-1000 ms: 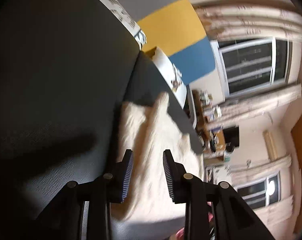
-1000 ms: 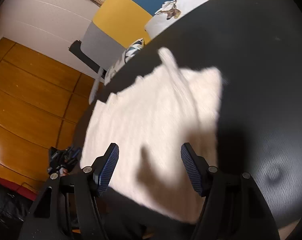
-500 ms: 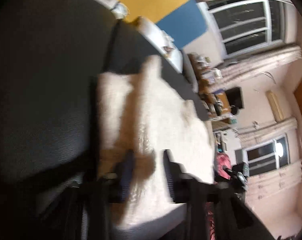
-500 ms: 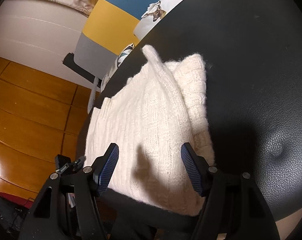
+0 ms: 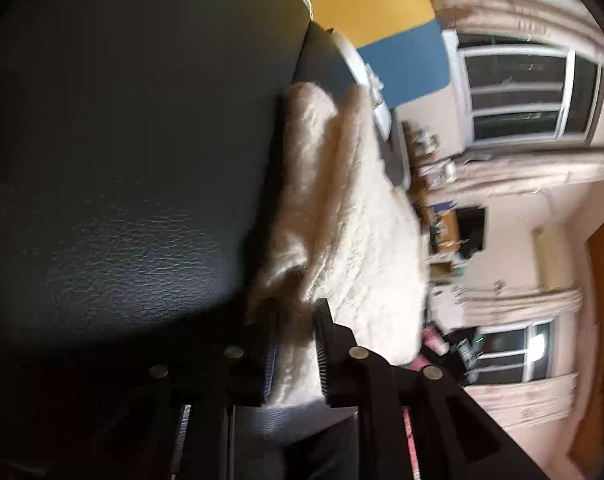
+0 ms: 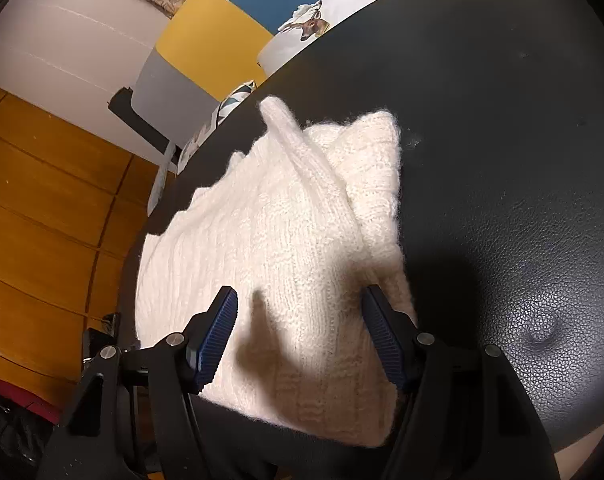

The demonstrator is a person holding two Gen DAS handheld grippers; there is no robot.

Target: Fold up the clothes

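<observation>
Left wrist view:
Left gripper (image 5: 294,344): narrowed, its two pads appearing to be pinching the near edge of the sweater (image 5: 341,216); blur is hiding the exact contact.
Sweater: lying ahead of the gripper on the black cushion (image 5: 122,160), layers already doubled at its far end.
Risk: only a thin fuzzy layer may be sitting between the pads, so the knit could be slipping out on a lift.

Right wrist view:
Right gripper (image 6: 302,336): spread wide, hovering just over the near part of the sweater (image 6: 270,240), holding nothing.
Sleeve (image 6: 290,136): lying along the top, ahead of the gripper.
Risk: the loose sleeve could be sliding off and undoing the stack; a one-sided pull could be dragging the sweater off the near cushion (image 6: 521,160) edge.
</observation>
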